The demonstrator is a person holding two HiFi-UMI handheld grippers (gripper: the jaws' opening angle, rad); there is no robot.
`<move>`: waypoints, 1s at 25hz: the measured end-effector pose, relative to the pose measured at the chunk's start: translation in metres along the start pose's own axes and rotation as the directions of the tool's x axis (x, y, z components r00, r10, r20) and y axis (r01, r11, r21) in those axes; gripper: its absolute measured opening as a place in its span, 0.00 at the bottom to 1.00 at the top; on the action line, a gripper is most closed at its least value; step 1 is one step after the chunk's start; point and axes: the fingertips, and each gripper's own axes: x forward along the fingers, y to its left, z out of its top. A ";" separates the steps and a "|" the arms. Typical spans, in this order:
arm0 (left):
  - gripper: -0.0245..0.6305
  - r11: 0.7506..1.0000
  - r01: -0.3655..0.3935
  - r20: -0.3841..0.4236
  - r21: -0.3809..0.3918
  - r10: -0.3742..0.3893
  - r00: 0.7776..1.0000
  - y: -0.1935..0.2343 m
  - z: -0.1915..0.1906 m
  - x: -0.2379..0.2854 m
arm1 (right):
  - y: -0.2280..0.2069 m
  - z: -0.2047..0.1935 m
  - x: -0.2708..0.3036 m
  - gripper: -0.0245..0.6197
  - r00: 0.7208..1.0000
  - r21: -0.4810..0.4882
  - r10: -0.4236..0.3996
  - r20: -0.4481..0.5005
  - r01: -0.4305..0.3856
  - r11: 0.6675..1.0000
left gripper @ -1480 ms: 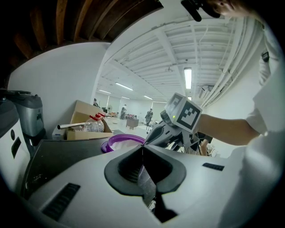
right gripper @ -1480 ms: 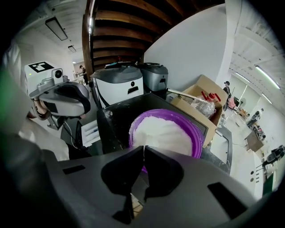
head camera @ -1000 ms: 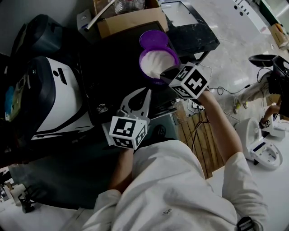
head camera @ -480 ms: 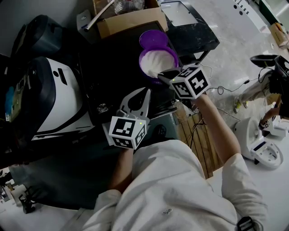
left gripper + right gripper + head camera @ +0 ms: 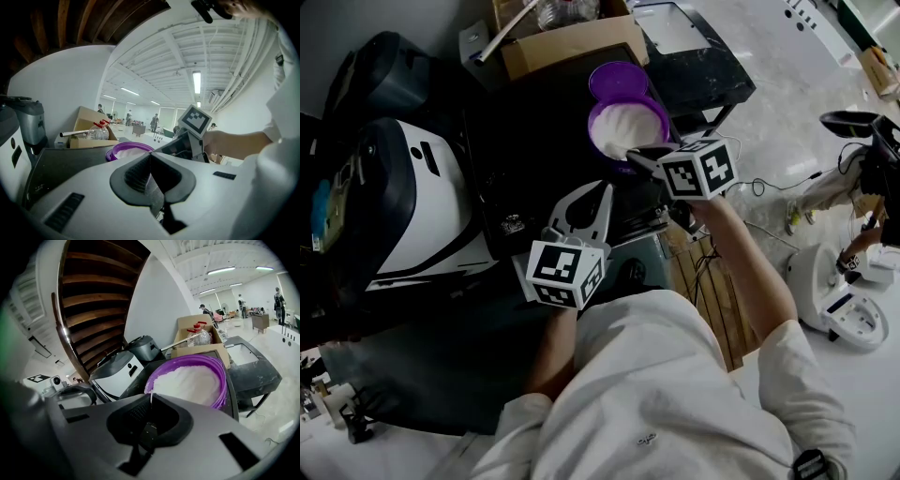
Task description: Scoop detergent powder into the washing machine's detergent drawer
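A purple tub point(image 5: 628, 127) full of white detergent powder stands on a black appliance top point(image 5: 534, 131), its purple lid point(image 5: 619, 82) just behind it. My right gripper point(image 5: 637, 156) reaches to the tub's near rim. In the right gripper view its jaws point(image 5: 151, 397) are shut, with a thin white sliver, apparently a scoop's handle, pinched at the tips over the tub point(image 5: 187, 380). My left gripper point(image 5: 606, 192) hovers nearer me, shut with nothing in it point(image 5: 150, 157); beyond it I see the tub point(image 5: 129, 150). No detergent drawer shows.
A white and dark machine point(image 5: 412, 206) stands left of the black top. A cardboard box point(image 5: 572, 42) with a plastic bottle sits behind the tub, a dark marble-look table point(image 5: 694, 66) to its right. Wooden slats point(image 5: 712, 281) and cables lie on the floor.
The right gripper has rolled at the wrist beside the tub, its marker cube turning and its tips edging slightly left along the rim. The left gripper has stayed still.
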 end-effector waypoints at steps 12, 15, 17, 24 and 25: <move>0.07 1.000 0.000 -0.004 0.004 0.000 1.000 -0.003 -0.001 -0.003 | -0.013 0.008 -0.009 0.06 0.991 0.206 -0.029 0.134 0.000 0.979; 0.07 1.000 0.001 -0.004 0.007 -0.001 1.000 -0.004 0.000 -0.002 | -0.015 0.010 -0.014 0.06 0.985 0.262 -0.018 0.169 -0.028 0.965; 0.07 1.000 0.003 -0.004 0.010 -0.003 1.000 -0.005 0.000 -0.002 | -0.018 0.011 -0.016 0.06 0.982 0.282 -0.019 0.186 -0.035 0.959; 0.07 1.000 -0.004 -0.004 0.015 0.004 1.000 -0.007 -0.002 -0.007 | -0.024 0.017 -0.029 0.06 0.955 0.403 -0.027 0.295 -0.099 0.910; 0.07 1.000 -0.006 -0.004 0.014 0.006 1.000 -0.007 -0.003 -0.008 | -0.025 0.018 -0.031 0.06 0.951 0.416 -0.031 0.308 -0.105 0.903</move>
